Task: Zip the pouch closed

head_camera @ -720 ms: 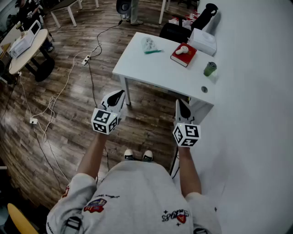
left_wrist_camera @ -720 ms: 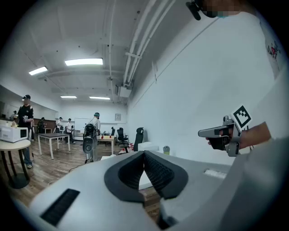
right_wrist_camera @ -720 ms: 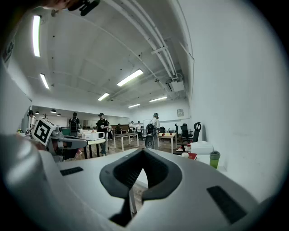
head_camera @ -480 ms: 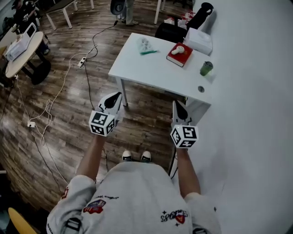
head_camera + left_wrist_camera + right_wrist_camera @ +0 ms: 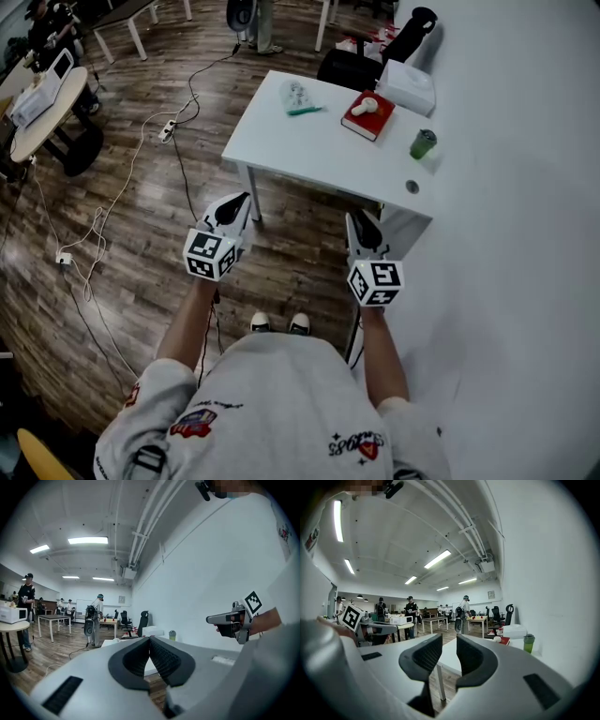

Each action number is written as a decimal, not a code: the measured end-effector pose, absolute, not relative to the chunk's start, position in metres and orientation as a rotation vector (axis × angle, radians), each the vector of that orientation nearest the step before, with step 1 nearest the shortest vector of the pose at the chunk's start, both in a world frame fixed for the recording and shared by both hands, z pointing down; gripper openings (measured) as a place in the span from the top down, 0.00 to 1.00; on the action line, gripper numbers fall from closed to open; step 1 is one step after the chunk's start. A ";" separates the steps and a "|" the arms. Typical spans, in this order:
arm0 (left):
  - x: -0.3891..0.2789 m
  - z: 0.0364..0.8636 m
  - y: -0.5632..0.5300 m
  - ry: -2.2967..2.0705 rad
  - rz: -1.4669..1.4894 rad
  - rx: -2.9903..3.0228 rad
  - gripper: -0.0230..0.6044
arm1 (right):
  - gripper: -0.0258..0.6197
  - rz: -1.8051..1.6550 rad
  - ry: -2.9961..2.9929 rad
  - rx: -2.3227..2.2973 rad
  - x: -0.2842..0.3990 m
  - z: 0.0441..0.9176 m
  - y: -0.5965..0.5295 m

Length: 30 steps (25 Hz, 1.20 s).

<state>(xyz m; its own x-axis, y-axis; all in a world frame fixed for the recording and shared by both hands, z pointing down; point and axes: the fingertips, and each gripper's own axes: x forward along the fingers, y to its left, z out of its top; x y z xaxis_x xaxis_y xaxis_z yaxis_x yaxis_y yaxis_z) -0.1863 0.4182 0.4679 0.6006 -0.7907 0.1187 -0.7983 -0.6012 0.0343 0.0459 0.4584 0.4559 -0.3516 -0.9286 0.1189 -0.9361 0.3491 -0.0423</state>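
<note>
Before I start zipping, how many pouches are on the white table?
1: the pouch lies near the table's far left edge, left of the red book. Another could hide behind the white box.

One steep head view, two low jaw-level views.
Looking down from the head over left gripper point(image 5: 240, 201) and right gripper point(image 5: 360, 219), white table point(image 5: 319, 131) far at 12 o'clock; riding close behind each pair of jaws, facing nearly level; shared across all three, white table and green cup point(image 5: 423, 143).
</note>
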 end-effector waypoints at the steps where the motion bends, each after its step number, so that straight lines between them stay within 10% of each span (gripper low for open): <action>1: -0.186 0.468 0.417 -1.360 0.138 2.735 0.95 | 0.81 0.156 -2.520 1.743 0.046 0.456 0.457; 9: -0.179 0.473 0.409 -1.349 0.150 2.729 0.95 | 0.59 0.161 -2.516 1.770 0.054 0.459 0.445; 30: -0.114 0.476 0.406 -1.450 0.139 2.684 0.95 | 0.59 0.148 -2.615 1.671 0.113 0.464 0.422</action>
<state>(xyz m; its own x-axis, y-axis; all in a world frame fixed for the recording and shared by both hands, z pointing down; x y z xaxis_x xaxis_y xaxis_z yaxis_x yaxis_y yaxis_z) -0.1142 0.4064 0.4762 0.5456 -0.8292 0.1215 -0.8372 -0.5458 0.0338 0.1131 0.4215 0.4639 -0.4207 -0.9036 0.0805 -0.9069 0.4168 -0.0612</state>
